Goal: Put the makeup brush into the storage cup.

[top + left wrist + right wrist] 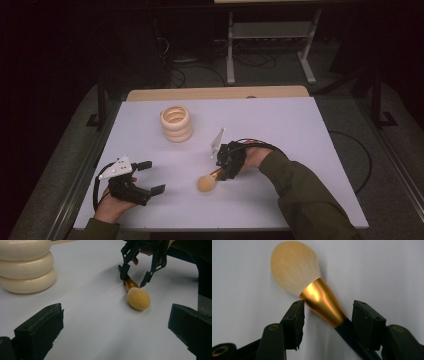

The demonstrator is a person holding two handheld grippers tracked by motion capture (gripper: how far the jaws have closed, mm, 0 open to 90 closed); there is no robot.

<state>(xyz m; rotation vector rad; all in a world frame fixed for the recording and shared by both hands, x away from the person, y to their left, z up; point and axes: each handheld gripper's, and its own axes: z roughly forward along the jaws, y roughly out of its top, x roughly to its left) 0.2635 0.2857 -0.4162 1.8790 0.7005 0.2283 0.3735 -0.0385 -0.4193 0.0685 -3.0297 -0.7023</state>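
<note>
Gold metal gleams on the ferrule of the makeup brush with the fluffy tan head and dark handle (322, 302), which lies flat on the white table top (280, 125), near-centre, just left of my right hand. I have the right gripper (327, 317) straddling it at the join of ferrule and handle. Its jaws are partly closed: one pad sits right against the ferrule, the other stands just off the handle, so I judge nothing is clamped yet. My left gripper (152, 177) rests at the near left, jaws wide apart on nothing, well clear of the brush. A stack of three cream-coloured rings (176, 123) stands farther back, left of centre.

My worry is the ferrule's taper. It is smooth and conical, so if I squeeze there the pads could slide toward the handle and squirt the brush out or roll it away. Closing off-centre would also pivot the head across the table.
</note>
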